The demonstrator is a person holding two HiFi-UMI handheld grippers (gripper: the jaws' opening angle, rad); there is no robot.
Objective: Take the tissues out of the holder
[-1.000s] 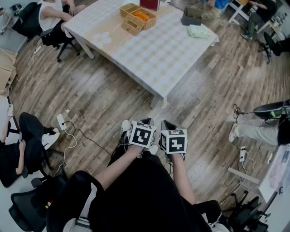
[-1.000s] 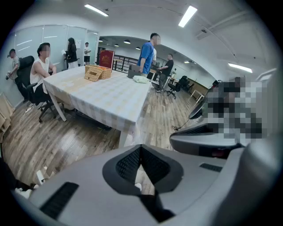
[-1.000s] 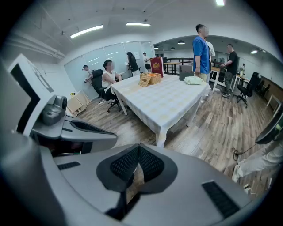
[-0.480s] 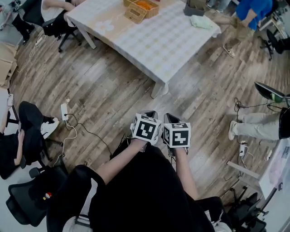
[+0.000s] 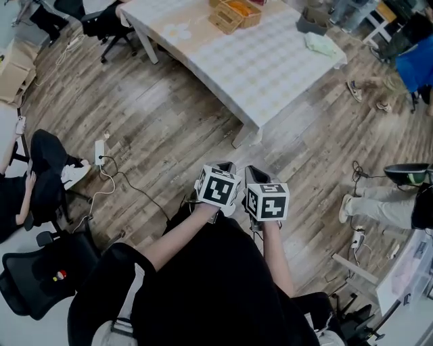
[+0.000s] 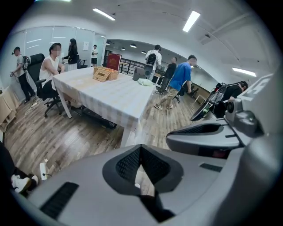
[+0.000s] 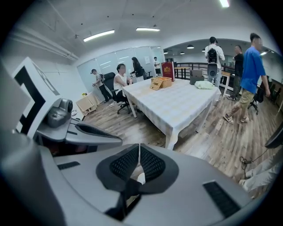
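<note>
The dark grey tissue holder stands at the far end of a table with a checked cloth, and a pale green tissue lies beside it. Both also show far off in the left gripper view, holder and tissue, and in the right gripper view, holder and tissue. My left gripper and right gripper rest side by side over my lap, well short of the table. Each one's jaws are shut with nothing between them, left gripper, right gripper.
Wicker baskets sit on the table's far left part. A power strip with cables lies on the wooden floor to my left. An office chair and seated people are at the left, and someone's legs at the right. Several people stand beyond the table.
The head view has swung, so the table now sits further right and higher in it. A person in blue has walked along the right side. Both grippers stay in my lap.
</note>
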